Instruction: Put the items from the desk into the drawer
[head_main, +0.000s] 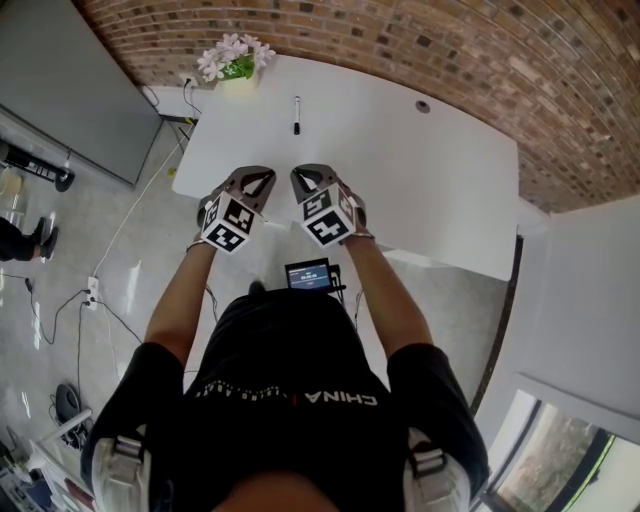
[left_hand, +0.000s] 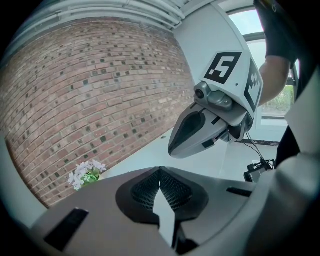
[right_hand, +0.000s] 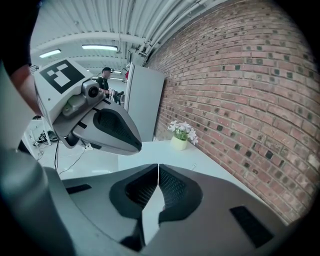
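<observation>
White desk (head_main: 400, 170) holds pen (head_main: 296, 115). Left gripper (head_main: 258, 181) and right gripper (head_main: 306, 180) are closed, empty. Risk: shut jaws could nudge pen, rolling it off.

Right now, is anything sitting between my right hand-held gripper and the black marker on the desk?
Nothing visible does. Only bare white desk lies between the right hand-held gripper and the marker. The flower pot stands off at the far left corner.

The head view looks steeply down from above the person (head_main: 290, 400) onto the desk (head_main: 400, 170), flowers (head_main: 236, 60) at its far edge beside the brick wall (head_main: 420, 50). Both gripper views ride low over that desk, looking along their fingers (left_hand: 142, 192) toward those flowers, shared by all three.
</observation>
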